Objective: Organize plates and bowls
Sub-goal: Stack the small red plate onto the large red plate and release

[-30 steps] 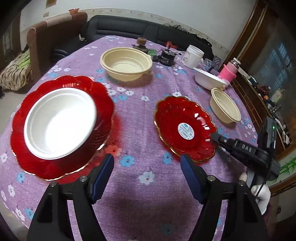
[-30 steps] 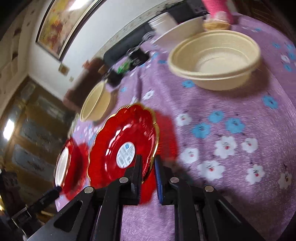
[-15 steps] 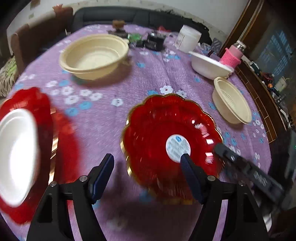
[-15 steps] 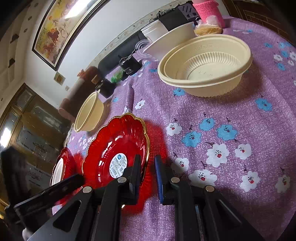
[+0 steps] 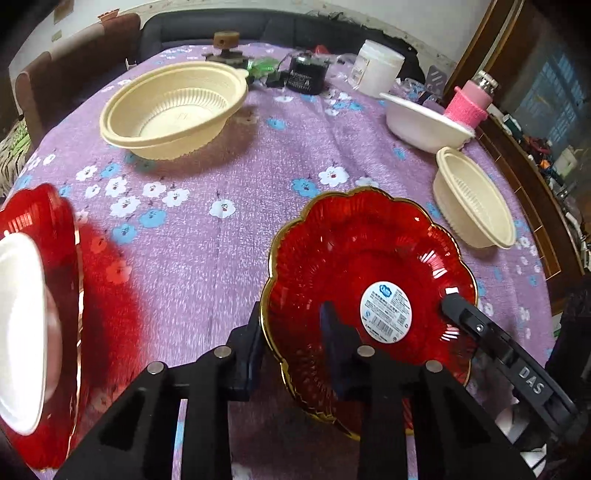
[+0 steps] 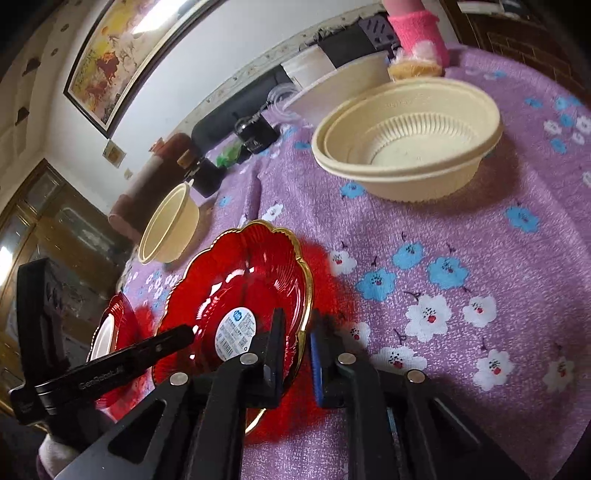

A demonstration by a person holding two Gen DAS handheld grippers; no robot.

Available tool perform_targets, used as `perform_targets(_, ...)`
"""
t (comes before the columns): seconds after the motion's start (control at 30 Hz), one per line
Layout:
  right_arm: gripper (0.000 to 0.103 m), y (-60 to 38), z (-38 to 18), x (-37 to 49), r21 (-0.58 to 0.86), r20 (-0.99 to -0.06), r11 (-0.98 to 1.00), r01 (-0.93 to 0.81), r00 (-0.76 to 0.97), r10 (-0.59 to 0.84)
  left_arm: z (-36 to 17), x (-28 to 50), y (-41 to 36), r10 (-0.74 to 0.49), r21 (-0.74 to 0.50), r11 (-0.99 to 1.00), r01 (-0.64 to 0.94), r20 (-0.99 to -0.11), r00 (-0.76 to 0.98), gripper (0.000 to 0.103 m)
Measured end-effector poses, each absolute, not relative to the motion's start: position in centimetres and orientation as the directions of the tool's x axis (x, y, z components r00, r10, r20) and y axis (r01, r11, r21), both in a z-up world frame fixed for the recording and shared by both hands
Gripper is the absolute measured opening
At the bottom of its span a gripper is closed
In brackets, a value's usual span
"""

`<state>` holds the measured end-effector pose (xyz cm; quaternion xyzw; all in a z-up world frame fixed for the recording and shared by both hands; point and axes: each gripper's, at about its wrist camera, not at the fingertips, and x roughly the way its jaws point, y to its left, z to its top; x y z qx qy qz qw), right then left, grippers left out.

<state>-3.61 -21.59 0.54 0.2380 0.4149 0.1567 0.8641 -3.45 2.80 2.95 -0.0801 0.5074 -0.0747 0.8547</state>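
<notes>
A small red glass plate [image 5: 354,258] with a gold rim and a white sticker is held off the purple cloth, tilted. My right gripper [image 6: 297,350] is shut on its near rim [image 6: 304,295]. My left gripper [image 5: 291,332] straddles the plate's opposite rim, one finger under and one over it, still a little apart. A large red plate [image 5: 44,229] holding a white bowl [image 5: 22,332] lies at the left. A big cream bowl [image 5: 173,110] sits at the back, a small cream bowl [image 5: 476,210] at the right, and a white bowl [image 5: 421,123] behind it.
At the table's far edge stand a white jar [image 5: 376,70], a pink-sleeved bottle [image 5: 469,107], a black box [image 5: 304,75] and small clutter. A dark sofa [image 5: 295,29] and a chair [image 5: 66,74] stand behind. The table edge runs along the right.
My left gripper has swung right from the large plate to the small red plate and narrowed around its rim. My right gripper has kept its hold and lifted the plate.
</notes>
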Motion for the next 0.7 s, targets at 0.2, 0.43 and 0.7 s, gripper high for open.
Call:
perform_targets(0.2,0.012,-20.0,3.2,-5.4,0.518,-0.588,0.843,-0.145,0.655,0.475,5.9,-6.3,4.8,-0.198,-0.217,0.976,0.03,-0.812,0.549,0.028)
perform_targets(0.43,0.012,-14.1,7.5,-6.3,0.474,-0.565,0.833,-0.284,0.628,0.535,8.9,-9.8,11.9,-0.162,-0.265,0.962,-0.069,-0.756,0.634,0.028)
perform_targets(0.7,0.013,-3.8,8.1,-6.0,0.451,-0.59,0.782,-0.43,0.514,0.623,9.3,-13.7,21.4,-0.077,-0.316,0.918,-0.24,-0.735,0.674,0.033)
